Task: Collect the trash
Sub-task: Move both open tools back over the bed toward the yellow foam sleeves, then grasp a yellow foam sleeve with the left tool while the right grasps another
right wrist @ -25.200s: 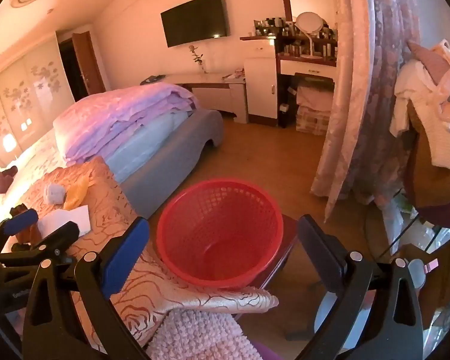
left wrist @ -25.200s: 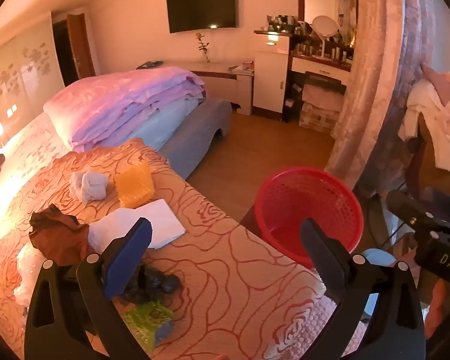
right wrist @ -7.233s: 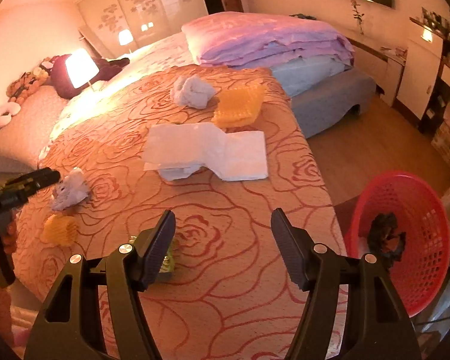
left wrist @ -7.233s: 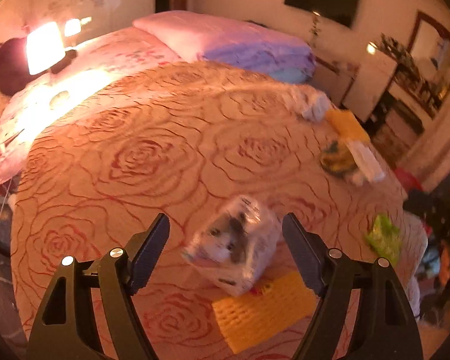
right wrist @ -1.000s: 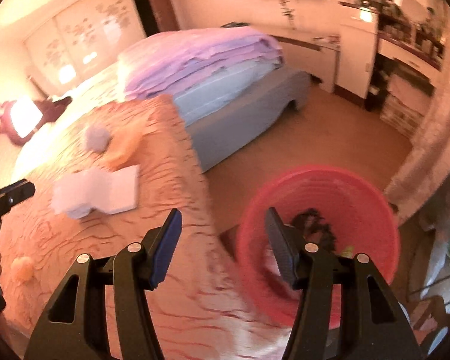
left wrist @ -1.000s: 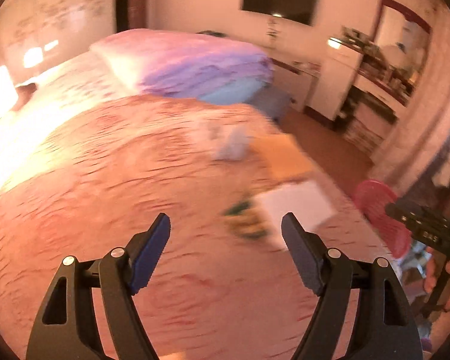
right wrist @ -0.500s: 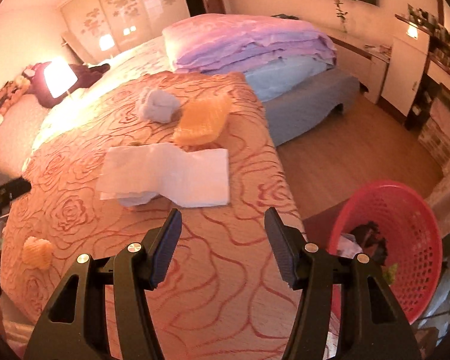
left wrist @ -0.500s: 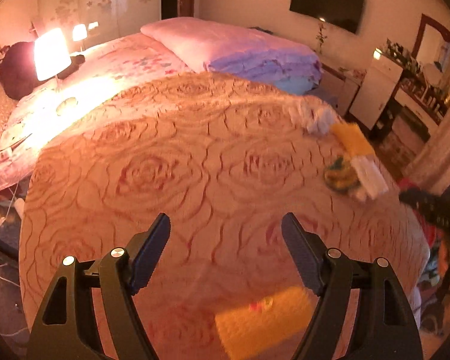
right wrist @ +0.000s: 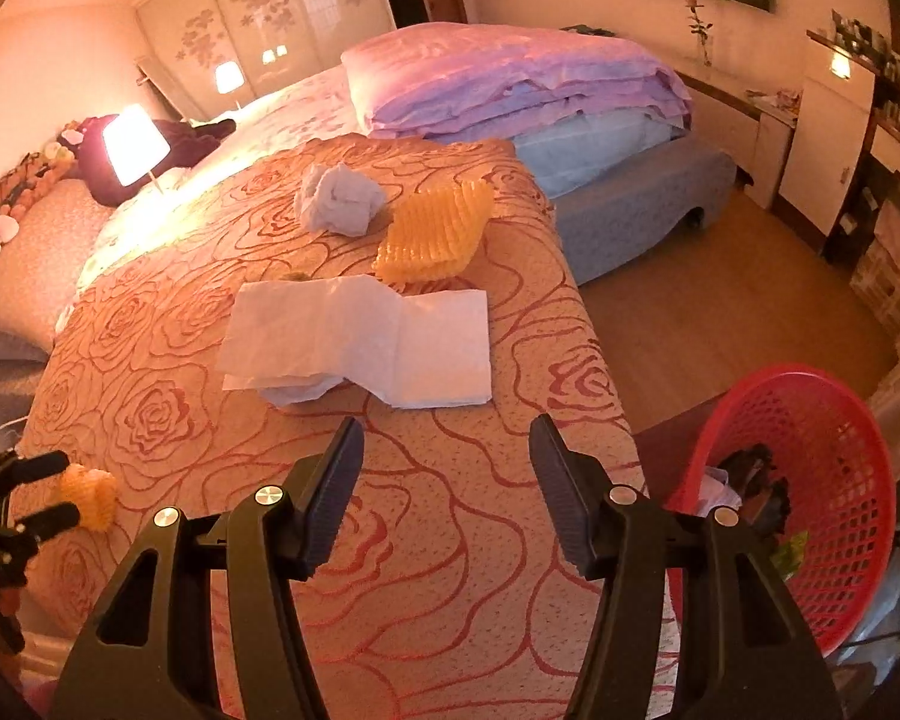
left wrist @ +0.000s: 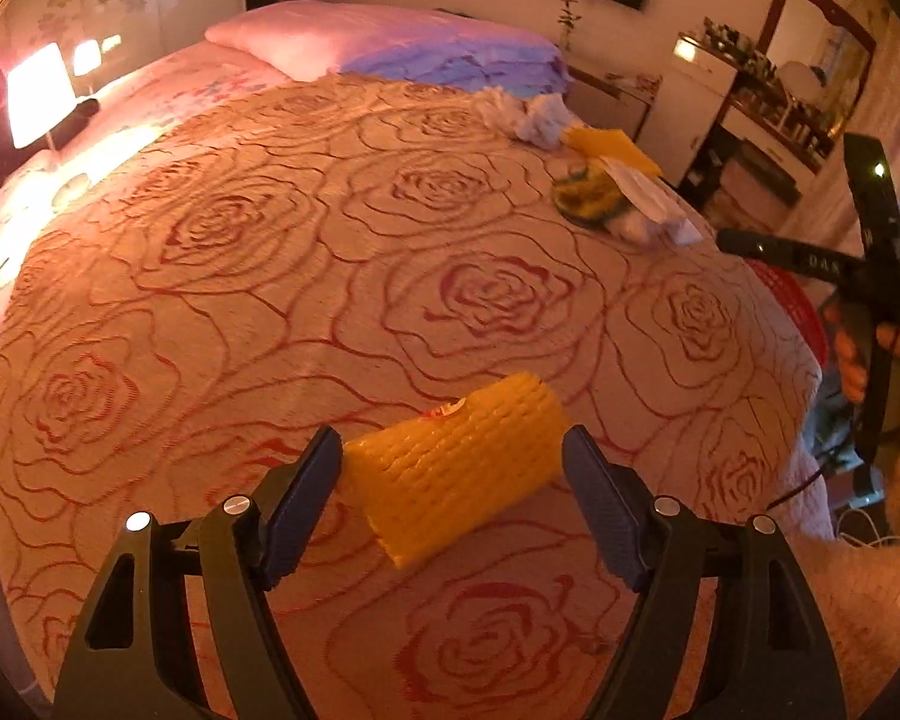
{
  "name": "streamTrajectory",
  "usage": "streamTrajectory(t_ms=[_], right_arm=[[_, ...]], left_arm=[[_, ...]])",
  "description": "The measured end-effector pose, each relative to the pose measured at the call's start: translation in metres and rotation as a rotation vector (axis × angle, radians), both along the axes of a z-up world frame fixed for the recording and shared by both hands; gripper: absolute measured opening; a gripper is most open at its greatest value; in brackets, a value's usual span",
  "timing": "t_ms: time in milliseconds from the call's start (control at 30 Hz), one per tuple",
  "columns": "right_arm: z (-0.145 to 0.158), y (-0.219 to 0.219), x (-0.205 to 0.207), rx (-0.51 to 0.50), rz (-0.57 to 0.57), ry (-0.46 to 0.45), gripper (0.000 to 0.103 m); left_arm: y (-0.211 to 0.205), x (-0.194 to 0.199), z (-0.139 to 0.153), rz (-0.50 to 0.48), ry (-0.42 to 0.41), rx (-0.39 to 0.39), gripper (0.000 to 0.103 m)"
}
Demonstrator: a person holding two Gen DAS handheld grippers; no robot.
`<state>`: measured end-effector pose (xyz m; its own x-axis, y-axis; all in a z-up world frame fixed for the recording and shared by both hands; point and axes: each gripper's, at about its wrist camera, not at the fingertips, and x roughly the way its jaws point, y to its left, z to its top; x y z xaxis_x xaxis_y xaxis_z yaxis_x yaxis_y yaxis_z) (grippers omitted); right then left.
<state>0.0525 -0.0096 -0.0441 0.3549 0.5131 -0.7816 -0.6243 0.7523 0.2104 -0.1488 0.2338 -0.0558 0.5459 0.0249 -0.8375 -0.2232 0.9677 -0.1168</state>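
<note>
My left gripper [left wrist: 450, 489] is open, its jaws on either side of a yellow foam net [left wrist: 456, 471] lying on the rose-patterned bedspread [left wrist: 270, 276]; that net also shows in the right wrist view [right wrist: 87, 495]. My right gripper [right wrist: 447, 489] is open and empty above the bedspread's near edge. In front of it lie a white paper sheet [right wrist: 360, 339], a second yellow foam net [right wrist: 435, 231] and a crumpled grey-white wad [right wrist: 339, 198]. The red trash basket [right wrist: 834, 534] stands at the right and holds some trash.
A folded pink and blue quilt [right wrist: 522, 81] lies at the bed's far side. A lit lamp [right wrist: 135, 144] stands at the left. Wooden floor [right wrist: 720, 312] and a dresser [right wrist: 834, 138] are to the right. A greenish scrap [left wrist: 588, 198] lies beside the paper.
My left gripper has moved forward and down so the yellow foam net now lies between its jaws. My right gripper has swung from the basket back over the bed.
</note>
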Motion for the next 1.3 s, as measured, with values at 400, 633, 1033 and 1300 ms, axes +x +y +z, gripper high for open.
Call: streamTrajectory(t_ms=[400, 633, 1033, 1300], right_arm=[[-0.002, -0.004, 0.002, -0.009, -0.019, 0.002, 0.056], [0.0, -0.003, 0.004, -0.012, -0.021, -0.009, 0.056], [0.018, 0.0, 0.035, -0.023, -0.057, -0.077, 0.056], [0.02, 0.044, 0.061, -0.032, 0.003, -0.106, 0.056]], left_arm=[[-0.015, 0.011, -0.008, -0.007, -0.013, 0.022, 0.039], [-0.015, 0.019, -0.007, 0.007, -0.03, 0.003, 0.025], [0.0, 0.046, 0.001, 0.069, -0.082, -0.028, 0.017], [0.009, 0.059, 0.001, 0.09, -0.083, -0.038, 0.017]])
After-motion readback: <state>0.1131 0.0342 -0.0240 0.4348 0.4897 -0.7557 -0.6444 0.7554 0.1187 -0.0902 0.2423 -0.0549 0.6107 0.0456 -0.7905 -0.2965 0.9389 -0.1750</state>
